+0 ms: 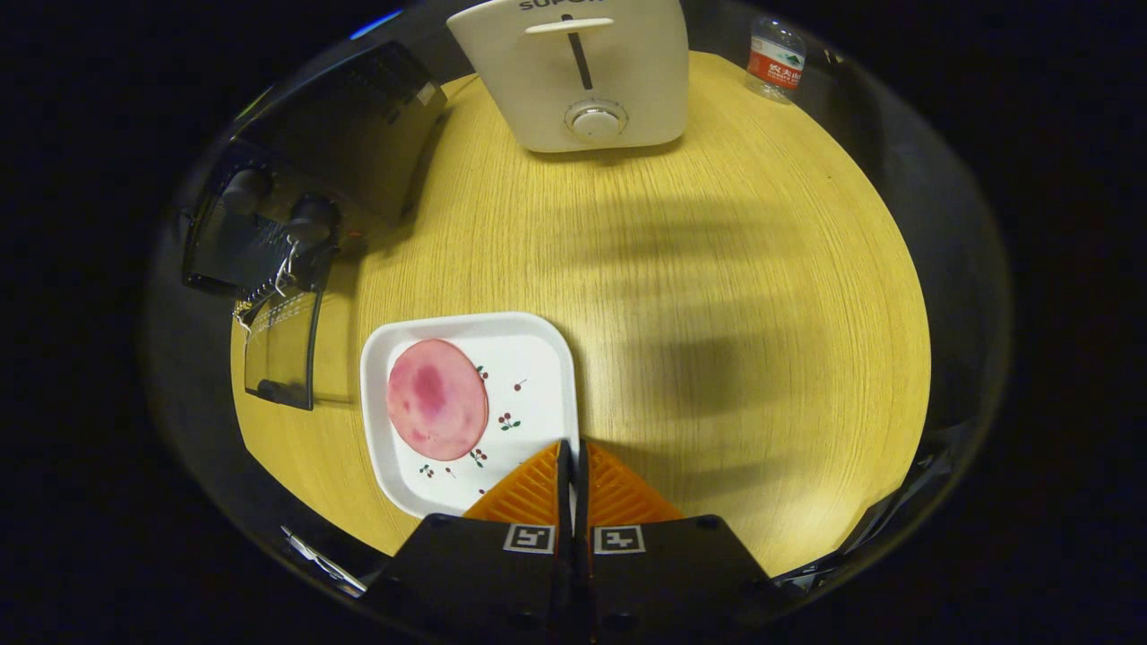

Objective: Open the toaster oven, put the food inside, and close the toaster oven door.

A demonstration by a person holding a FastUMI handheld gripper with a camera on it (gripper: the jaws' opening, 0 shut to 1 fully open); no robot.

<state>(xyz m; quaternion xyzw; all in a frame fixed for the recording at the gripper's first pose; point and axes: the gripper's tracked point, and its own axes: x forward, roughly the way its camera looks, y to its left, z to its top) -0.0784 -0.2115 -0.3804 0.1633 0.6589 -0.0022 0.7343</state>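
Observation:
A black toaster oven [305,179] stands at the left side of the round wooden table [717,296], its glass door [282,345] swung down and open. A white square plate [538,358] with small cherry prints lies just ahead of my fingers, slightly to their left. On it rests a round pink slice of ham [436,399]. My gripper [573,445] hovers over the plate's near right corner, its fingers pressed together with nothing between them.
A cream-coloured appliance [582,72] with a dial stands at the far side of the table. A small water bottle [776,58] stands to its right near the table's rim. Bare wood stretches right of the plate.

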